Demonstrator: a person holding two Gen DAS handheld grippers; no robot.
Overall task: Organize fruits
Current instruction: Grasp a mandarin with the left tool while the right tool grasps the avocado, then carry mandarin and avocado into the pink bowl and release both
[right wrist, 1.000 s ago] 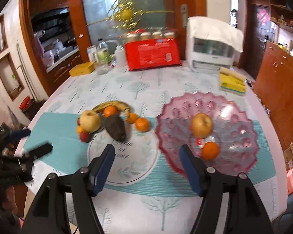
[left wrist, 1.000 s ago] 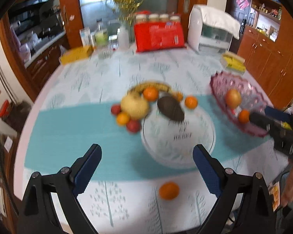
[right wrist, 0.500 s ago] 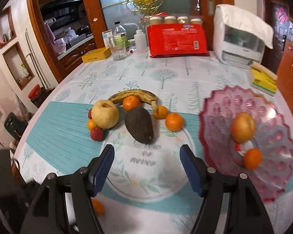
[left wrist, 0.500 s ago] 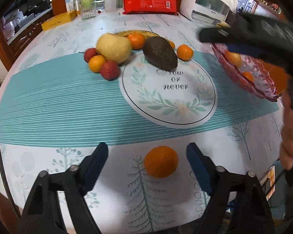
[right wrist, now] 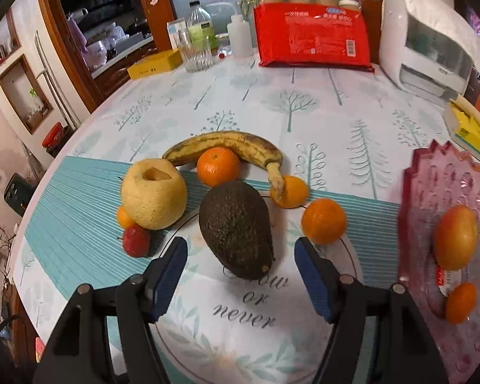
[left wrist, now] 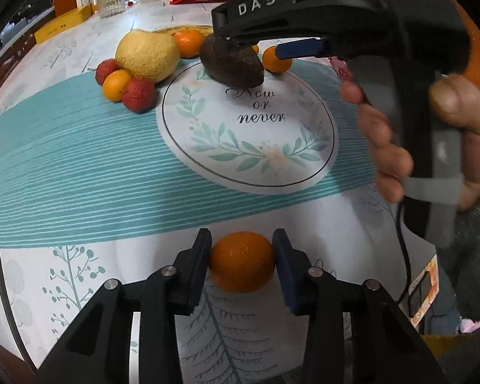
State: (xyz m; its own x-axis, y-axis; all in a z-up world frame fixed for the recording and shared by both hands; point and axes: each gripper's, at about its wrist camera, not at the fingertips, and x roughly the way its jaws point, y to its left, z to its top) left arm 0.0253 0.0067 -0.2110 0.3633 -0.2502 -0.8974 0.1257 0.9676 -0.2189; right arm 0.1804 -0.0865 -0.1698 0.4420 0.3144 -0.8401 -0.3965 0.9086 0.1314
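— Left wrist view first. What's in the left gripper (left wrist: 242,260)?

— One orange (left wrist: 242,261), down at the near edge of the tablecloth (left wrist: 80,166). The jaws have just been closing and both pads now sit against its sides; it's round, so no long way to speak of.

— And beyond it?

— A printed circle (left wrist: 249,134) reading "Now or never". At its far rim lies one avocado (left wrist: 232,64). To the left there's one pale melon-like fruit (left wrist: 147,55), two small red fruits (left wrist: 138,94) and one small orange one (left wrist: 116,84). The right gripper (left wrist: 307,36) reaches in over the avocado from the right, a hand (left wrist: 432,140) wrapped round its handle.

— Now the right wrist view.

— The right gripper (right wrist: 240,275) stands wide, nothing between the pads. The avocado (right wrist: 236,228) lies just ahead of the gap, long axis running near to far, narrow stem end toward the camera.

— Bananas?

— One banana (right wrist: 227,147), lying left to right behind the heap, curving down at its right end, stem resting on a small orange (right wrist: 289,192). Two more oranges (right wrist: 218,166) flank it: one under the banana's arch, one (right wrist: 324,220) right of the avocado.

— And the bowl?

— One pink glass dish (right wrist: 432,172) at the right edge holds one apple (right wrist: 456,236) and one orange (right wrist: 460,302).
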